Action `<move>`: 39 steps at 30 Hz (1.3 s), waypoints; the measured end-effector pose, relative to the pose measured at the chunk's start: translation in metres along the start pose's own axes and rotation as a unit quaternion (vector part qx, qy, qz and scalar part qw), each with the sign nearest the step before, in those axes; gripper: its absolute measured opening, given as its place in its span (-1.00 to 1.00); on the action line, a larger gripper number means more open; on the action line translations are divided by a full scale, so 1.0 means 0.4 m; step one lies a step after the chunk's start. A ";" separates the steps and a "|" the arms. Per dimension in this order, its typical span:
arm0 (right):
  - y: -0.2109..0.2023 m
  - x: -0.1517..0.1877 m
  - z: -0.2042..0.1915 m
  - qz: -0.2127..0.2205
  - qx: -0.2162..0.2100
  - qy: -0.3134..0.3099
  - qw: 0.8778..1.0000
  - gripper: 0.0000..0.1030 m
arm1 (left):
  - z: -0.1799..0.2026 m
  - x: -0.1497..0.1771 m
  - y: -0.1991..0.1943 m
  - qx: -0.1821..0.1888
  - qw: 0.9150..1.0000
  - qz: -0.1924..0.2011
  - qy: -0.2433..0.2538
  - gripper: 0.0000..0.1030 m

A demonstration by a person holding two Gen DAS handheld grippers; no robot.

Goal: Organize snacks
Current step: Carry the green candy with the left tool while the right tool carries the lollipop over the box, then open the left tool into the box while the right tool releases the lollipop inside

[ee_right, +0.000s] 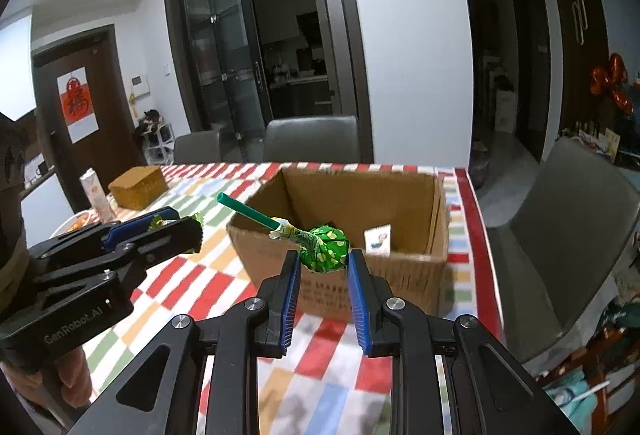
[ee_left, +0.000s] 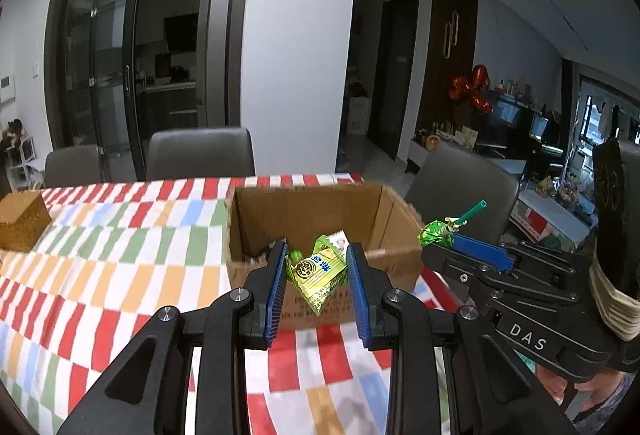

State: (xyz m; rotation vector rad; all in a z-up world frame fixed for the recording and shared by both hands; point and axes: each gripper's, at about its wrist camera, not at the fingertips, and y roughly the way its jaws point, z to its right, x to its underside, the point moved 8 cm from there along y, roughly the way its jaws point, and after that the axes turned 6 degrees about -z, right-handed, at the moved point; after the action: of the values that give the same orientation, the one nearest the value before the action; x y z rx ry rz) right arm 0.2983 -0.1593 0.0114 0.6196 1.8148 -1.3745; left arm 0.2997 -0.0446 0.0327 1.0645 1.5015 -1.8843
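My left gripper (ee_left: 317,255) is shut on a yellow-green snack packet (ee_left: 318,273), held just in front of the open cardboard box (ee_left: 390,213). My right gripper (ee_right: 324,257) is shut on a green lollipop (ee_right: 325,244) with a green stick pointing up-left, also at the box's near wall (ee_right: 332,291). In the left wrist view the right gripper (ee_left: 444,235) and its lollipop (ee_left: 436,231) show at the box's right corner. In the right wrist view the left gripper (ee_right: 180,225) shows at the left. A small white packet (ee_right: 378,240) lies inside the box.
The box stands on a table with a checked cloth (ee_left: 120,263). A brown woven box (ee_right: 138,185) and a carton (ee_right: 96,195) stand at the far left. Grey chairs (ee_left: 200,151) stand behind the table, another chair (ee_right: 568,219) to the right.
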 end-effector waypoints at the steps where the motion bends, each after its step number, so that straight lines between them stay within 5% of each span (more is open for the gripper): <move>1: 0.000 -0.008 0.004 0.002 0.001 0.000 1.000 -0.51 | 0.000 -0.015 0.001 0.001 1.000 0.002 0.000 -0.42; 17: 0.044 -0.157 0.053 0.008 0.011 0.000 1.000 -0.51 | -0.031 -0.180 0.074 -0.009 1.000 0.007 0.015 -0.42; 39: 0.238 -0.134 0.145 -0.103 0.038 0.035 0.993 -0.50 | -0.084 -0.169 0.321 -0.012 0.993 -0.118 -0.003 -0.31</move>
State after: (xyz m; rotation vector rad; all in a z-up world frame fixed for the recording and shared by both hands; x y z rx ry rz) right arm 0.4184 -0.1822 -0.0082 0.5359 1.9338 -1.5818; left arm 0.4471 -0.0520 0.0123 0.9015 1.7053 -2.0185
